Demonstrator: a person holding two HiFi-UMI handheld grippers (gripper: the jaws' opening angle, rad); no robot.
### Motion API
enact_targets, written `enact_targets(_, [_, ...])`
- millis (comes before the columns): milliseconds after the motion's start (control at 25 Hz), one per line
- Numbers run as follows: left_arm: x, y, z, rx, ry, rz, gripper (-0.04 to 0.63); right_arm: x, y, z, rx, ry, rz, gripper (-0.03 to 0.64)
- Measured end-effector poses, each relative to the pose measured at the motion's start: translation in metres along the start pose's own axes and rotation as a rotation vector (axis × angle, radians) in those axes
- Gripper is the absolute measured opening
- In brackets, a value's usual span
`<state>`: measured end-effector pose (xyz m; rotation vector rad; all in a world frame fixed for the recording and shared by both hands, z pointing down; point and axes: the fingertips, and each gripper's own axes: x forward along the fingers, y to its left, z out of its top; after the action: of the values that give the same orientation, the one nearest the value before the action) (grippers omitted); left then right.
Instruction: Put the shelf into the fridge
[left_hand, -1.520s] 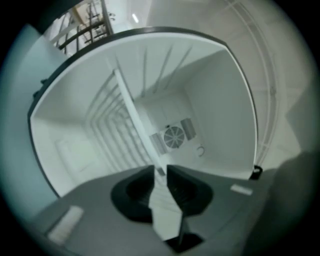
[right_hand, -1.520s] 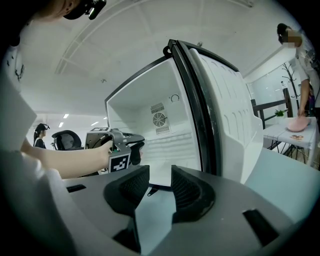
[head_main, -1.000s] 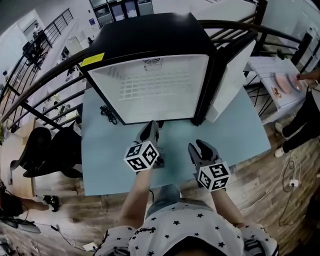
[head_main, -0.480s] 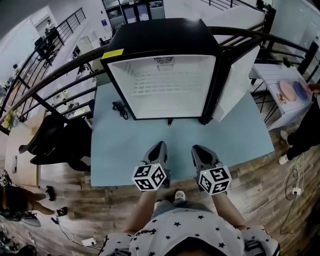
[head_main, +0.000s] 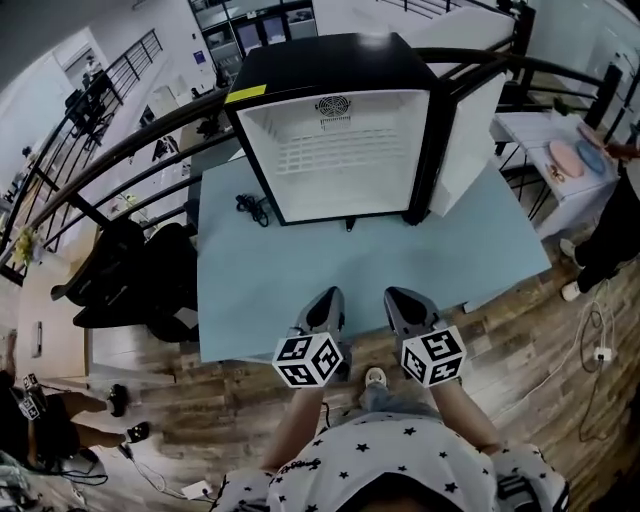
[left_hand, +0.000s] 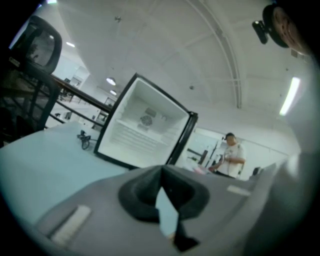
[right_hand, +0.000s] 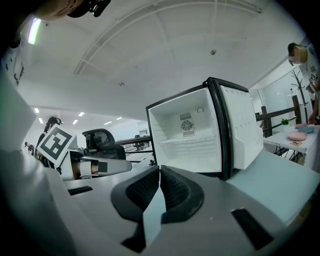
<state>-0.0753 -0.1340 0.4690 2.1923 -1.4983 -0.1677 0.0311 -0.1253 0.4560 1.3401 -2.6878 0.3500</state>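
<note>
Shelf (head_main: 335, 150): one, inside one fridge (head_main: 330, 65).

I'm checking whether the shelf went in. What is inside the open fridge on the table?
Inside the fridge a wire shelf lies across the compartment, and a round fan grille sits on the back wall. No food shows. The shelf partly covers the space beneath it.
</note>
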Motion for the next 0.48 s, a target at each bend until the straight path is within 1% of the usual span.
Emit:
enact_targets(200, [-0.046,-0.006,-0.011,0.0,0.032,-0.015,0.005,-0.033,0.034,-0.01,0.015,0.008,-0.034,0.025])
enact_targets(480, [-0.111,-0.013,-0.028,0.021,0.043,-0.013,0.005,-0.074,0.085,-0.029,0.008,0.02,-0.027,0.025])
